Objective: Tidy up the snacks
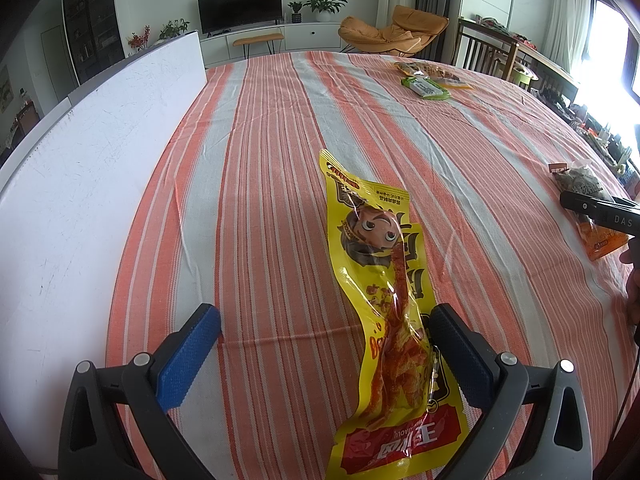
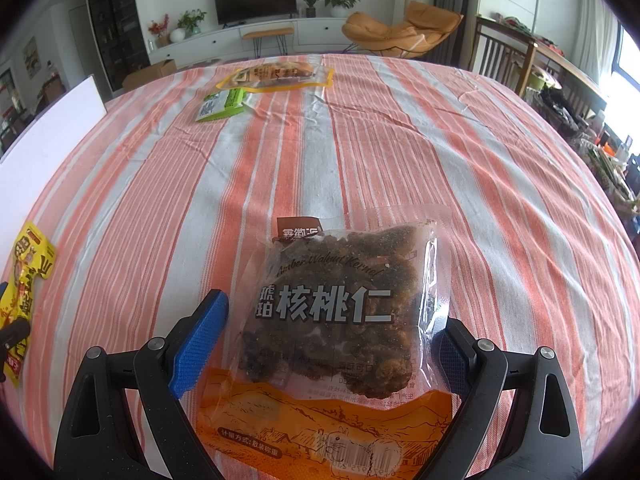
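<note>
Striped tablecloth (image 1: 280, 160) is filling most of both frames, orange and grey bands running toward the top. White board (image 1: 80, 168) is standing along the left side of the left wrist view.

Walnut kernel bag (image 2: 344, 312) is lying flat, lower centre of the right wrist view, clear top with dark pieces and an orange bottom band. Right gripper (image 2: 332, 344) is sitting spread wide around it, blue pads on either side; the left pad is apart from the bag, the right pad is just beside its edge, contact unclear.

Yellow spicy-strip packet (image 1: 384, 308) is lying lengthwise, centre to lower centre of the left wrist view. Left gripper (image 1: 324, 344) is also spread wide; the packet is lying between the fingers, close against the right pad, well apart from the left pad.

Orange-rimmed snack bag (image 2: 280, 74) and small green packet (image 2: 220, 106) are lying near each other, upper centre-left of the right wrist view, well apart from both grippers.
</note>
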Available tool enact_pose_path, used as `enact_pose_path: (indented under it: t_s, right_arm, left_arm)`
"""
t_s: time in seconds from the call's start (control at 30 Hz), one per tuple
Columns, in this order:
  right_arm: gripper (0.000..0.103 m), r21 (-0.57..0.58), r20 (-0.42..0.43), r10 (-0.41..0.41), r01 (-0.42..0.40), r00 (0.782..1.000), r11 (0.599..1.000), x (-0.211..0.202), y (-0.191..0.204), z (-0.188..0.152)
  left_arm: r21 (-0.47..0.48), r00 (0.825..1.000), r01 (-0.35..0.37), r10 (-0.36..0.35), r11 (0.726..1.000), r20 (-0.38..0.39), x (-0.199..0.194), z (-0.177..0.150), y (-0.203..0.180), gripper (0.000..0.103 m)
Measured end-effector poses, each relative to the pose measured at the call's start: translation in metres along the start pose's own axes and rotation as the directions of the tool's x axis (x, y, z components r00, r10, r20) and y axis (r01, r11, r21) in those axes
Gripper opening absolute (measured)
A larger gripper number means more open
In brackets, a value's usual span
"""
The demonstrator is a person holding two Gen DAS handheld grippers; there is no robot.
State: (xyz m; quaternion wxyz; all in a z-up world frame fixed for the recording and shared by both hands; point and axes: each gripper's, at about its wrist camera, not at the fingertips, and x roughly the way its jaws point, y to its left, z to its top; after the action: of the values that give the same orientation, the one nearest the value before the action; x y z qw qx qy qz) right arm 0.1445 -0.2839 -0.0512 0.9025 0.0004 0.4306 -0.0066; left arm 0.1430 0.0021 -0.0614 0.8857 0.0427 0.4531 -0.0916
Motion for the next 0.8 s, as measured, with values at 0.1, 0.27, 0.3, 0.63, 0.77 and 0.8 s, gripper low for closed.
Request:
enact_pose_path:
  t_s: [0.1, 0.27, 0.3, 0.63, 0.77, 0.8]
  right_arm:
    - [0.095, 0.0, 0.0, 0.0, 0.0, 1.0, 1.0, 0.0, 0.0, 0.0]
    - [0.095, 0.0, 0.0, 0.001, -0.001, 1.0, 1.0, 0.0, 0.0, 0.0]
    - [0.095, 0.0, 0.0, 0.0, 0.0, 1.0, 1.0, 0.0, 0.0, 0.0]
    - [0.084, -0.01, -0.136, -0.006, 0.005, 0.991, 1.0, 0.006, -0.004, 0.014]
    - [0.048, 0.102, -0.148, 0.084, -0.069, 0.985, 0.992, -0.006, -0.018, 0.02]
    - [0.029, 0.132, -0.146, 0.108, -0.089, 0.983, 0.987, -0.009, -0.021, 0.02]
  left_arm:
    - [0.0, 1.0, 0.0, 0.0, 1.0, 0.0, 0.0, 0.0, 0.0, 0.103]
    - [0.0, 1.0, 0.0, 0.0, 1.0, 0.0, 0.0, 0.0, 0.0, 0.103]
    - [-0.004, 1.0, -0.001, 0.001, 1.0, 0.0, 0.0, 0.0, 0.0, 0.103]
    - [0.058, 0.998, 0.065, -0.063, 0.996, -0.022, -0.01, 0.007, -0.013, 0.044]
    - [-0.128, 0.971, 0.235, -0.24, 0.963, -0.022, -0.015, 0.009, 0.014, 0.022]
    - [-0.192, 0.959, 0.278, -0.285, 0.941, -0.005, -0.018, 0.006, 0.023, 0.022]
